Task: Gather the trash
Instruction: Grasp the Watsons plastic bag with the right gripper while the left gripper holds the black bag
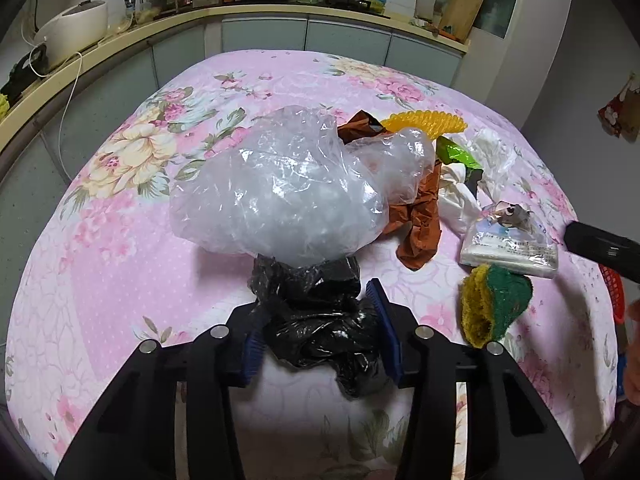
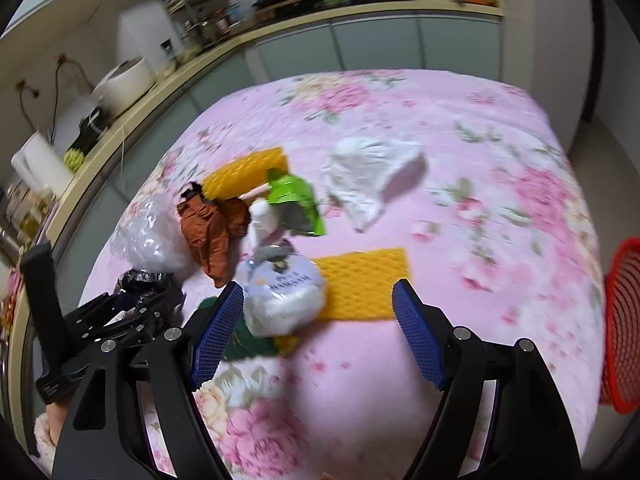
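Observation:
Trash lies on a table with a pink flowered cloth (image 1: 120,264). My left gripper (image 1: 316,320) is shut on a crumpled black plastic bag (image 1: 320,332). Just beyond it sits a big clear plastic bag (image 1: 280,188), then brown paper (image 1: 420,224), a green wrapper (image 1: 456,154), yellow foam net (image 1: 424,120), a tissue pack (image 1: 508,244) and a green-yellow sponge (image 1: 492,304). My right gripper (image 2: 320,328) is open and empty above the tissue pack (image 2: 284,296) and a yellow foam net (image 2: 360,284). A white plastic bag (image 2: 368,180) lies farther back.
A red mesh basket (image 2: 620,320) stands off the table's right edge. A kitchen counter (image 1: 120,36) with a rice cooker (image 1: 76,24), jars and pans runs behind the table. My left gripper (image 2: 132,312) shows at the left of the right wrist view.

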`<action>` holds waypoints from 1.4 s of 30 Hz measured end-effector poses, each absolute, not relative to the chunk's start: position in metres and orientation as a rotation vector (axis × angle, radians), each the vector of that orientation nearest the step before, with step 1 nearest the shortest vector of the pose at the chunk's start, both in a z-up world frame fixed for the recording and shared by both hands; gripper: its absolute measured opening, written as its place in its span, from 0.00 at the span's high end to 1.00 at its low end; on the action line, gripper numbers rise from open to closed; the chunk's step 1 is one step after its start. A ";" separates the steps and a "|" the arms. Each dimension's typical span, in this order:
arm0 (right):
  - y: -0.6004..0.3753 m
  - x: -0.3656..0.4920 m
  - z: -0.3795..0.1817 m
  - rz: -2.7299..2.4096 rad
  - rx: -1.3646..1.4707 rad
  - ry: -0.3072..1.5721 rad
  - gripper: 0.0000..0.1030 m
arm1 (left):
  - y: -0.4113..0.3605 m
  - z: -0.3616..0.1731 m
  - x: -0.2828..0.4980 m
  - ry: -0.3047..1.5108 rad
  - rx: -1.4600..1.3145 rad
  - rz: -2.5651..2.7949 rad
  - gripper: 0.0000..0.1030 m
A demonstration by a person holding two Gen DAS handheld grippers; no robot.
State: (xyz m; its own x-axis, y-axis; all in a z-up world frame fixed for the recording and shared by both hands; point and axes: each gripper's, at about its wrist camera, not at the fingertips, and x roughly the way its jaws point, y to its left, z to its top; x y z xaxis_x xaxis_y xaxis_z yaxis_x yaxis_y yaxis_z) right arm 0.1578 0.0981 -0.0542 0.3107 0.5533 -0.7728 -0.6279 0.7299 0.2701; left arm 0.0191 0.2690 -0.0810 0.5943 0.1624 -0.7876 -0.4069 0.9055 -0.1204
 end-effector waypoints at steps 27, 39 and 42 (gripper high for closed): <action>0.092 0.157 -0.057 0.779 -0.086 0.931 0.59 | 0.247 -0.049 0.008 0.818 -0.229 0.315 0.58; 0.036 0.151 -0.032 0.667 -0.019 0.840 0.59 | 0.218 -0.019 0.029 0.751 -0.161 0.258 0.58; 0.025 0.151 -0.026 0.641 -0.006 0.822 0.59 | 0.209 -0.011 0.038 0.735 -0.147 0.233 0.58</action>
State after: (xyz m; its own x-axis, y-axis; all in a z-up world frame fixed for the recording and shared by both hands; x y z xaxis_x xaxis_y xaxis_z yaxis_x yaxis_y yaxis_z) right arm 0.1509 0.0251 -0.0256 0.5041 0.5291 -0.6826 -0.5335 0.8123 0.2356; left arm 0.0378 0.2089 -0.0114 0.7179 0.1586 -0.6778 -0.2610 0.9640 -0.0508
